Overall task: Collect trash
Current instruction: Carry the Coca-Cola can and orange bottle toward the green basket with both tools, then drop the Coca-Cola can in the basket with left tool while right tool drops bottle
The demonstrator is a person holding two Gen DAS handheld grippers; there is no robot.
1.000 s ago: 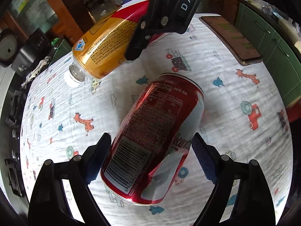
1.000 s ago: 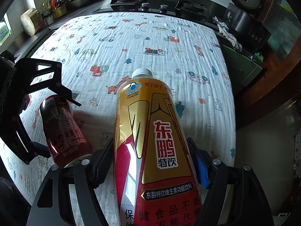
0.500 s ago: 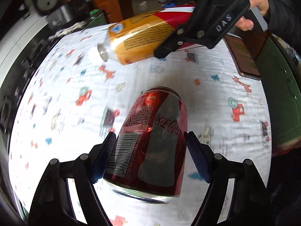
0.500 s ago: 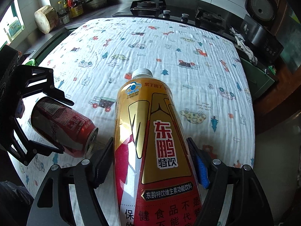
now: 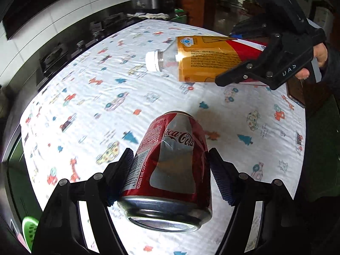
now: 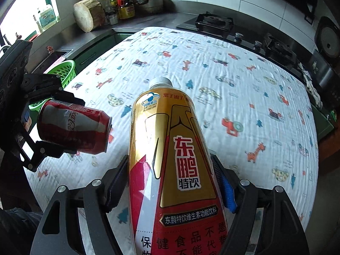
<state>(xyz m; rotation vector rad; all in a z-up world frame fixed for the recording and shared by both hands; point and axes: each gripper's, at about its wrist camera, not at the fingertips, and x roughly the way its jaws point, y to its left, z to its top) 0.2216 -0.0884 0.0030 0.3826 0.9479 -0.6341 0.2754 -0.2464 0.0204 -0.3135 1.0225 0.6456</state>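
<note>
My left gripper is shut on a dented red Coca-Cola can and holds it above the patterned cloth; the can also shows in the right wrist view, lying sideways in the air. My right gripper is shut on a gold and red drink bottle with a white cap, also held above the cloth. In the left wrist view the bottle points left, gripped by the right gripper.
A white cloth with cartoon prints covers the table. A green basket stands off the table's left edge, behind the left gripper. A gas stove, bottles and a wooden block line the counter. A phone lies at the table's right edge.
The left gripper closed on the can, lifted it off the cloth and swung left. The right gripper has kept hold of the bottle and turned with it.
</note>
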